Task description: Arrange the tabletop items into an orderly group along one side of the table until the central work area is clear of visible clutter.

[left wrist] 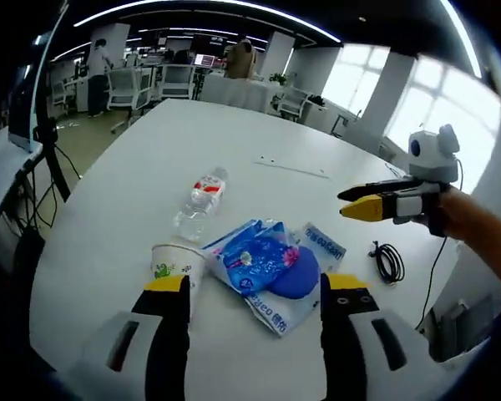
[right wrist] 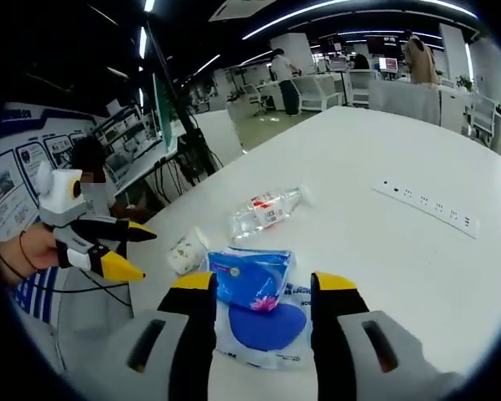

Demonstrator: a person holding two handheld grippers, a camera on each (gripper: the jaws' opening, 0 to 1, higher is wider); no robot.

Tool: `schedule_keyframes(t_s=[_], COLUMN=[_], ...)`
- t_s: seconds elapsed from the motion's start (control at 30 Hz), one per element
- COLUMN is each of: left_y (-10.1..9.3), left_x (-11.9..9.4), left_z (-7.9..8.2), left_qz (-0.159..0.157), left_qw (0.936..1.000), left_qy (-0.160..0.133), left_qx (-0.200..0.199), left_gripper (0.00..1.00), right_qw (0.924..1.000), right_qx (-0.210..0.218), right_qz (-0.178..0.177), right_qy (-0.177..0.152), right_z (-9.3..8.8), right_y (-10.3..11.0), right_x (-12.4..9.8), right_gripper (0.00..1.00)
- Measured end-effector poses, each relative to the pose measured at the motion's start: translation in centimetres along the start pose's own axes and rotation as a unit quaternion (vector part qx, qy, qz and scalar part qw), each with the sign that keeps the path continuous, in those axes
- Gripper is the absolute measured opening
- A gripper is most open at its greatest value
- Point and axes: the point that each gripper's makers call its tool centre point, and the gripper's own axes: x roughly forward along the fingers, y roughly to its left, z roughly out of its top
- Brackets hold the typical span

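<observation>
- We see a blue snack bag lying on a white-and-blue packet near the table's close edge, also in the right gripper view.
- A paper cup stands just left of them; in the right gripper view it appears tipped.
- A clear water bottle lies on its side just beyond.
- Our left gripper hovers with jaws spread, holding nothing.
- Our right gripper is likewise spread and empty above the packets.
- A coiled black cable and a power strip lie well apart.
</observation>
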Motion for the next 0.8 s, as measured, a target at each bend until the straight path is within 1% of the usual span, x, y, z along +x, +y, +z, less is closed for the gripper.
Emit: schedule_keyframes(t_s=[0.17, 0.33, 0.53, 0.7, 0.8], left_y=[0.1, 0.1, -0.1, 0.7, 1.0], left_x=[0.7, 1.8, 3.1, 4.4, 5.2], left_z=[-0.6, -1.2, -2.2, -2.6, -2.7], left_qz=[0.000, -0.004, -0.009, -0.002, 0.000], left_qw=[0.9999, 0.9998, 0.9992, 0.9985, 0.9979], left_qy=[0.004, 0.008, 0.020, 0.025, 0.027], left_qx=[-0.010, -0.020, -0.032, -0.049, -0.060], left_gripper=[0.60, 0.56, 0.51, 0.46, 0.42], right_qw=[0.9999, 0.9997, 0.9991, 0.9984, 0.9978], right_qx=[-0.004, -0.002, 0.007, 0.013, 0.016], right_qz=[0.003, 0.004, 0.009, 0.011, 0.009], right_qy=[0.011, 0.023, 0.041, 0.054, 0.064], right_z=[0.0, -0.2, -1.2, -2.1, -2.9], right_y=[-0.5, -1.2, -2.6, -3.0, -3.6], right_x=[1.4, 2.9, 5.1, 6.2, 7.0], right_gripper=[0.42, 0.42, 0.41, 0.39, 0.37])
